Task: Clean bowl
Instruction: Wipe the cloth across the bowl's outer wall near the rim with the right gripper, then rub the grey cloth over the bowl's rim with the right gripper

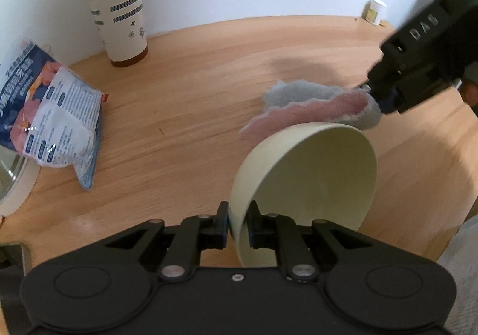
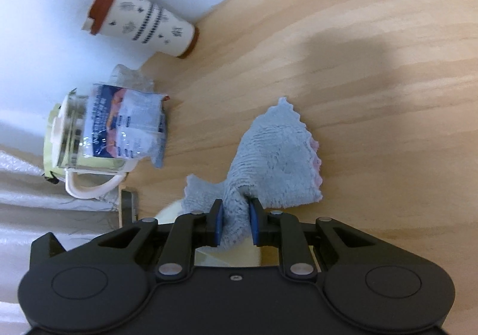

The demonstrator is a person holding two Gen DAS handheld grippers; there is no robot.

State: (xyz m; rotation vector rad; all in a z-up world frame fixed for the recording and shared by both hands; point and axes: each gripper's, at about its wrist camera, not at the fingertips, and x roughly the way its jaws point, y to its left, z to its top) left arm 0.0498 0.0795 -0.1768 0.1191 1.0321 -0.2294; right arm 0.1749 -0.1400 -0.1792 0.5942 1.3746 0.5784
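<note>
Left gripper (image 1: 238, 226) clamped on the near rim of the cream bowl (image 1: 301, 182), one of its fingers (image 1: 221, 223) outside the wall and the other inside. Bowl lifted off the wooden table (image 1: 185, 114) and tipped on edge, mouth facing right and slightly up, base turned left, rim plane running near to far. Just past the far rim, a fleecy cloth (image 1: 310, 105), grey on one face and pink on the other, pinched by the right gripper (image 1: 378, 100) coming in from the upper right; touching the rim or not, cannot tell. In the right wrist view, right gripper (image 2: 236, 226) closed on a bunched fold of the cloth (image 2: 269, 161), blue pads squeezing it from both sides, the loose part spread out beyond the fingers (image 2: 255, 223) with a pink edge showing at the right, and a pale sliver of the bowl (image 2: 170, 212) low down beneath the linkage. At the far left by the white wall, an upright patterned tumbler (image 1: 119, 9) with a brown lid; nearer on the left, a printed plastic packet (image 1: 56, 111) lying flat; at the far right edge, a small white-capped jar (image 1: 375, 11). Beside the packet in the right wrist view, a glass jug (image 2: 74, 138) with a white handle.
</note>
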